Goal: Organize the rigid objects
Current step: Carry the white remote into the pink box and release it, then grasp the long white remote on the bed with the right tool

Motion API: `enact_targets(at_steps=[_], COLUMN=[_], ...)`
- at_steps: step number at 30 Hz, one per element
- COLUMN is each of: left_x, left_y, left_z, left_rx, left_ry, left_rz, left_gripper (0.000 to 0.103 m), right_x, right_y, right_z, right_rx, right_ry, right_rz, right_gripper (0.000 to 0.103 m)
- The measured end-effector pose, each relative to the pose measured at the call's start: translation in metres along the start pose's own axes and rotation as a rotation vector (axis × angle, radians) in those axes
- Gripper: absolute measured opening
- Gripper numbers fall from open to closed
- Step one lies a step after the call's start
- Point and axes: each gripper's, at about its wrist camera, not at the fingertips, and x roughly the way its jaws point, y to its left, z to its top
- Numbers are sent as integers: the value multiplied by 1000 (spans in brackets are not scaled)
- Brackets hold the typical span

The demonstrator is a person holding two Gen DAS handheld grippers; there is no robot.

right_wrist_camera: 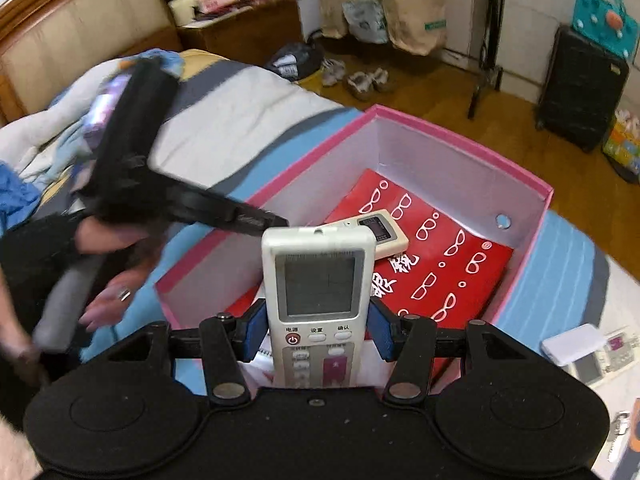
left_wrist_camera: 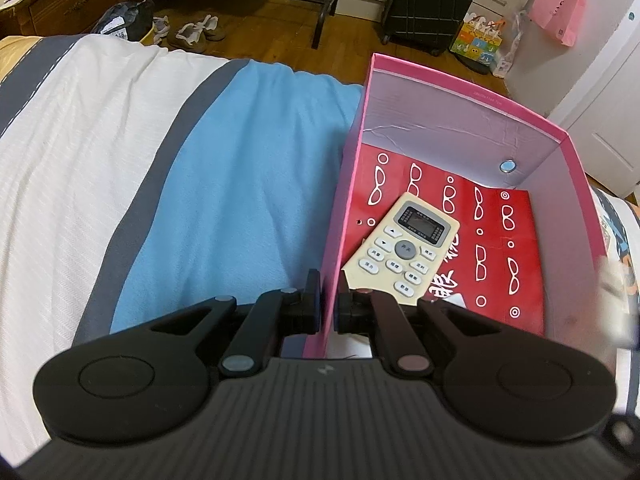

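A pink box [left_wrist_camera: 472, 94] with a pale lining stands on the bed; it also shows in the right wrist view [right_wrist_camera: 460, 145]. Inside lie a red glasses-print sheet [left_wrist_camera: 516, 240] and a cream remote [left_wrist_camera: 404, 244], which also shows in the right wrist view [right_wrist_camera: 380, 230]. My left gripper [left_wrist_camera: 329, 300] is shut on the box's left wall [left_wrist_camera: 344, 216]. My right gripper [right_wrist_camera: 318, 330] is shut on a white remote with a grey screen [right_wrist_camera: 318, 276], held upright over the box's near end. The left gripper [right_wrist_camera: 224, 210] appears blurred there.
The bed has a blue blanket [left_wrist_camera: 248, 184] and a white quilt [left_wrist_camera: 76, 140]. Small white devices [right_wrist_camera: 572, 346] lie on the bed to the right of the box. A black suitcase [left_wrist_camera: 430, 0], shoes [left_wrist_camera: 196, 32] and bags stand on the wooden floor beyond.
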Motion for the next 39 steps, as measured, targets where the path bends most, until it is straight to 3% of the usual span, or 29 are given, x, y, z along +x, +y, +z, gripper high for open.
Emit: enact_targets(at_steps=[7,11,17,26,33,39], left_x=[1,1,1,1,3,8], left_y=[1,2,1,-3,-7,-8], left_z=[0,0,0,1,1,0], left_rx=[-2,-1,-3,5,17,25], left_ry=[-1,-4,-3,0,9,18], left_rz=[-9,-8,-11,8,33,49], left_gripper=[5,5,6,5,5,5], right_x=[40,47,1,-86,-100,-76], right_y=[-13,-25,-47,-89,-151,-211], right_z=[10,9,2,-37,-70,-102], right_rx=[140,246,302,304,431,602], right_ry=[21,-35,-145,-259,-282,-282], right_rz=[19,37,112,62,1,-53], right_gripper=[58,60,60,61,62,62])
